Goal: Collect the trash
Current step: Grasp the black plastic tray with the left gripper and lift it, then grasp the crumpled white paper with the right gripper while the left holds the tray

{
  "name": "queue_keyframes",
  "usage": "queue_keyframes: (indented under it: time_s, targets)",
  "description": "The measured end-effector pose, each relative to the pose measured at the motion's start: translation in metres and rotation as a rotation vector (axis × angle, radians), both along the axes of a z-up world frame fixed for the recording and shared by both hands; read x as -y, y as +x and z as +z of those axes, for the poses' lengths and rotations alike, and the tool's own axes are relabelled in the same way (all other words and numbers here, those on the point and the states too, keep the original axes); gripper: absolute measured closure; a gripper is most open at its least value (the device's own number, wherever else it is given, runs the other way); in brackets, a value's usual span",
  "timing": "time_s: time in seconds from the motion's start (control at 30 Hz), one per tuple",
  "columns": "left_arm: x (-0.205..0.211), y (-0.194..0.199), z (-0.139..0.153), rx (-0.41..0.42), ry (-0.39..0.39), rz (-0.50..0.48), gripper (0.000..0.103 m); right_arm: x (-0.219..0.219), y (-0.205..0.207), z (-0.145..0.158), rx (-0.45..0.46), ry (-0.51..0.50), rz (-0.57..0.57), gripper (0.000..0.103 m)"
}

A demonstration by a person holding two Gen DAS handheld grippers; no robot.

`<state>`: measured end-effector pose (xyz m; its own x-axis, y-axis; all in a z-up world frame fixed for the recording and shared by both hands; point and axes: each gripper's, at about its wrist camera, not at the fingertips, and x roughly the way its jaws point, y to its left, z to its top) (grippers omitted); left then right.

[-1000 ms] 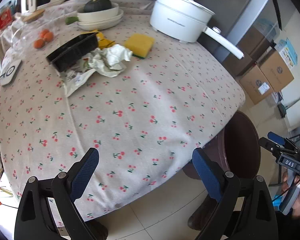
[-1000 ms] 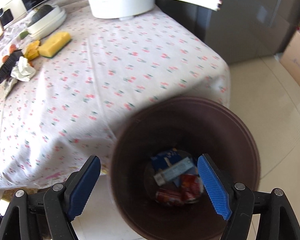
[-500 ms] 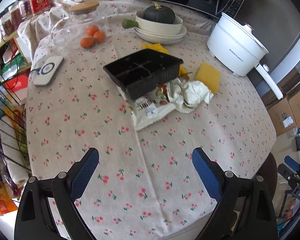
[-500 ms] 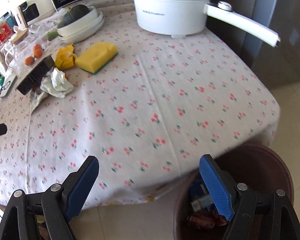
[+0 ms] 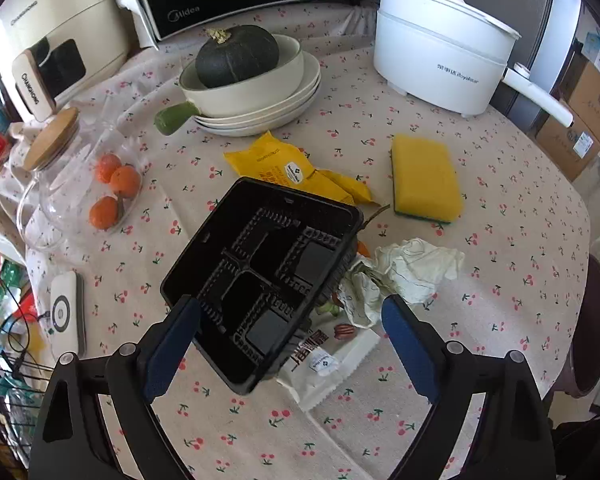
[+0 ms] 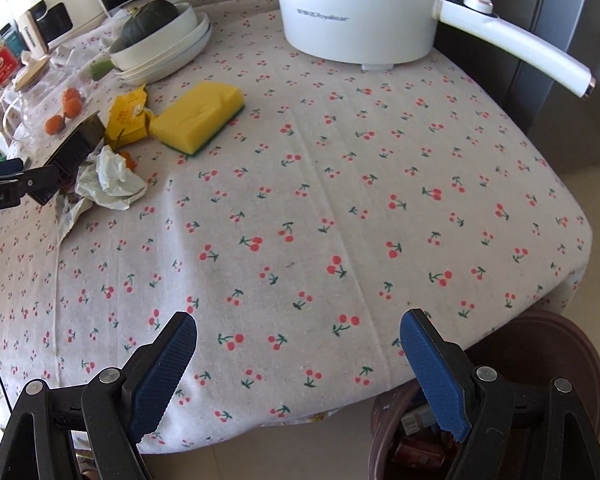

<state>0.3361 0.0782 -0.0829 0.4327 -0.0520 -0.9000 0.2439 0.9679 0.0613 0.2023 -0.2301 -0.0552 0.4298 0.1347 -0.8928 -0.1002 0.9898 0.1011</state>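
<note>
A black compartment tray [image 5: 260,276] lies tilted on a white snack wrapper [image 5: 328,364], with crumpled white paper [image 5: 412,268] to its right and a yellow wrapper [image 5: 296,172] behind it. My left gripper [image 5: 290,320] hangs open over the tray's near corner, and its pads do not press on it. My right gripper [image 6: 300,344] stands open and empty above the table's near edge. The brown bin [image 6: 540,340], with trash inside, sits on the floor under its right finger. The right wrist view also shows the tray [image 6: 76,148] and the paper [image 6: 108,180] at far left.
A yellow sponge [image 5: 424,178], a white electric pot [image 5: 440,48] with a long handle, stacked plates [image 5: 260,116] holding a squash, a glass jar [image 5: 80,184] of oranges and a white charger puck [image 5: 64,312] stand on the cherry-print tablecloth [image 6: 340,200]. Cardboard boxes [image 5: 580,120] are at the right.
My left gripper has swung from the table edge by the bin across the table to the black tray. My right gripper has moved from above the bin to over the table edge. Both stay open.
</note>
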Motion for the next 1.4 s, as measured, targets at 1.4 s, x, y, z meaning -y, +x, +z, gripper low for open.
queue_keyframes:
  time_s: [1.4]
  targets:
    - [-0.104, -0.134, -0.009, 0.02, -0.209, 0.452, 0.043, -0.201, 0.105, -0.059, 0.039, 0.009, 0.173, 0.016]
